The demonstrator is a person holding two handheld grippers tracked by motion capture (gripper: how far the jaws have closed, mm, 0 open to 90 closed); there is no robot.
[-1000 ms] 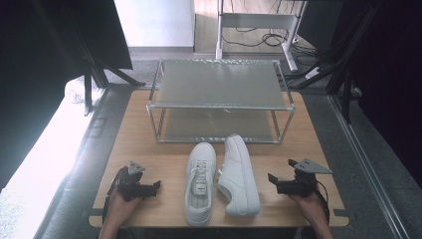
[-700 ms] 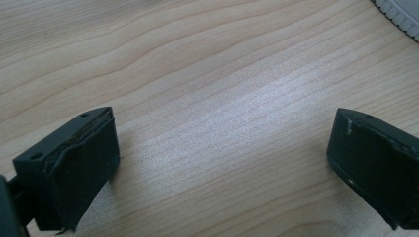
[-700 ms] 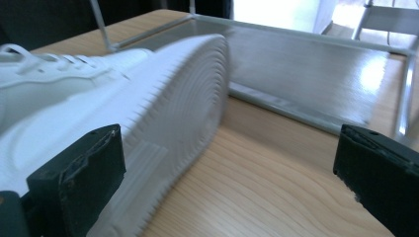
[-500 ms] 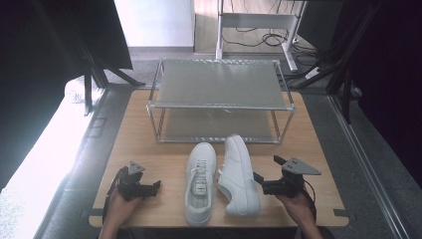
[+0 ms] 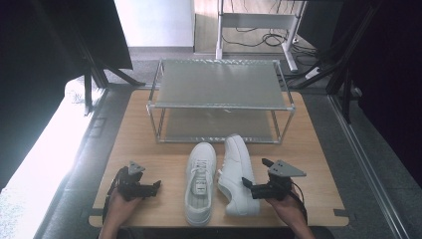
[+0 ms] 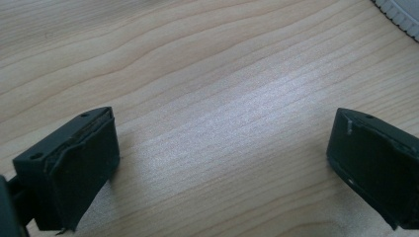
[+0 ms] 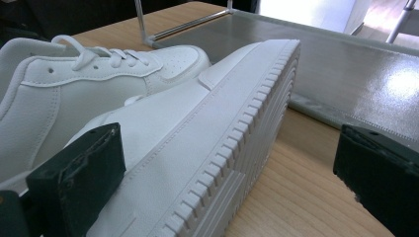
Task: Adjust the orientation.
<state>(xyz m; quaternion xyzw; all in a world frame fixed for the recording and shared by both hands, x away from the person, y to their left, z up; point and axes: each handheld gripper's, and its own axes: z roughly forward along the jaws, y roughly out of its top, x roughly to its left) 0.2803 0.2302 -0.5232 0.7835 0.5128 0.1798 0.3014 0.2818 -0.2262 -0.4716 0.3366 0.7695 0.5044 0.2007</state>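
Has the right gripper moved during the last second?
Yes. The right gripper has moved left across the table, toward the tilted white shoe, and now sits at its heel end.

A light wooden tabletop carries a two-tier metal-framed shoe rack with grey shelves standing at its far middle. Just in front of the rack lie two white lace-up sneakers: one upright, the other tipped onto its side beside it.

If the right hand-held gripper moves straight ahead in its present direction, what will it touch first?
Most likely the tilted white shoe: the right hand-held gripper has open jaws that already frame its ribbed sole edge. How close it is remains unclear.
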